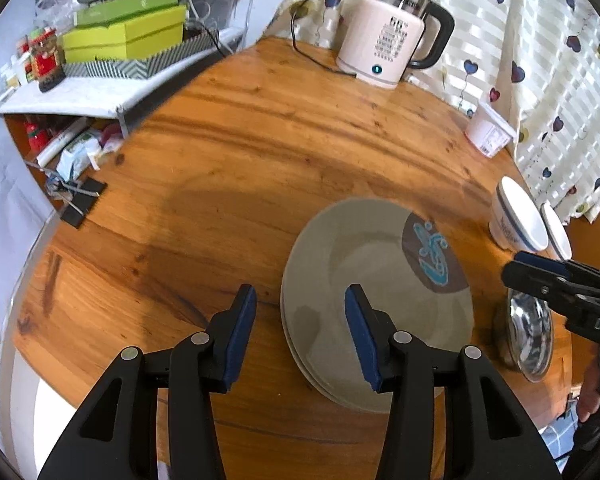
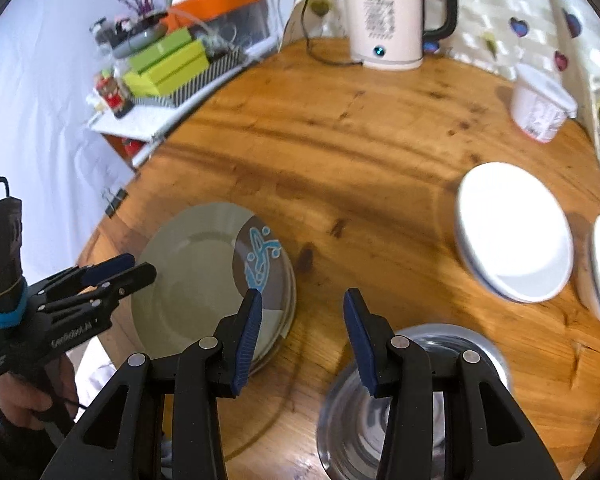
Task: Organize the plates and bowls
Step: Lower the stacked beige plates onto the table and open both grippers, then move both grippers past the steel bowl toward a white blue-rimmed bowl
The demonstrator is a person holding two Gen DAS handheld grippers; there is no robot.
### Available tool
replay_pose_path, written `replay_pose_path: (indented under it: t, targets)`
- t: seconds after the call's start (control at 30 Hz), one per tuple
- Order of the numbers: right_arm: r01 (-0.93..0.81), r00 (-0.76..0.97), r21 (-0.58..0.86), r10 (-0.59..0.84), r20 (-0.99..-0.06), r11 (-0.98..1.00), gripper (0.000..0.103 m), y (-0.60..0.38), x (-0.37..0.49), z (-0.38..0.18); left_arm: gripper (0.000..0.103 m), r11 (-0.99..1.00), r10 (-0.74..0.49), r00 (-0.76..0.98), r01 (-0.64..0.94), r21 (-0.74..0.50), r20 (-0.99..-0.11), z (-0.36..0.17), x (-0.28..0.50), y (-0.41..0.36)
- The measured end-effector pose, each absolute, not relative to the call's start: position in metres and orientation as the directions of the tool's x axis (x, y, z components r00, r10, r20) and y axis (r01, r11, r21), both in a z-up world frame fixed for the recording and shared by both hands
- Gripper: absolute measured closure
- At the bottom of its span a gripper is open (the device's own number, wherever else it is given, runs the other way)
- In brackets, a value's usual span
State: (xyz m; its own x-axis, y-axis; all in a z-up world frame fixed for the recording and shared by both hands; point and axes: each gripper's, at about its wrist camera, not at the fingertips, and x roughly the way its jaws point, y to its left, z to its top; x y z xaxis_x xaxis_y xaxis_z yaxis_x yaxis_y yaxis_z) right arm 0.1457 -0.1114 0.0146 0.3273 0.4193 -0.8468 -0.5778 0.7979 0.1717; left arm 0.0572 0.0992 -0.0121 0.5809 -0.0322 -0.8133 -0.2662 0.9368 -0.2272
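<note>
Grey-green round ceramic plates (image 1: 374,308) are lying flat in a short stack on the round wooden table (image 1: 236,168), the brown patch with a blue motif facing the white electric kettle (image 1: 384,40). Being round, they show no long axis. The left gripper (image 1: 300,324) is hovering over the stack's near rim, jaws spread and empty. The right gripper (image 2: 302,332) is hanging between the stack and a shiny steel bowl (image 2: 412,404), jaws apart, pinching nothing. Only the right wrist view is showing the white bowl's (image 2: 516,240) open interior and the left hand (image 2: 20,404); the left wrist view is showing that bowl (image 1: 518,216) from the side.
</note>
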Motion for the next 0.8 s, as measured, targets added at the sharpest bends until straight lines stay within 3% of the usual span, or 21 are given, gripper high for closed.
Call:
replay_pose_path:
  t: [0.8]
  targets:
    - [-0.422,0.455,0.233,0.427,-0.782,0.876,0.06,-0.213,0.099,0.037,0.056,0.98,-0.143,0.643,-0.016,-0.2,-0.753,0.029,0.063,0.005]
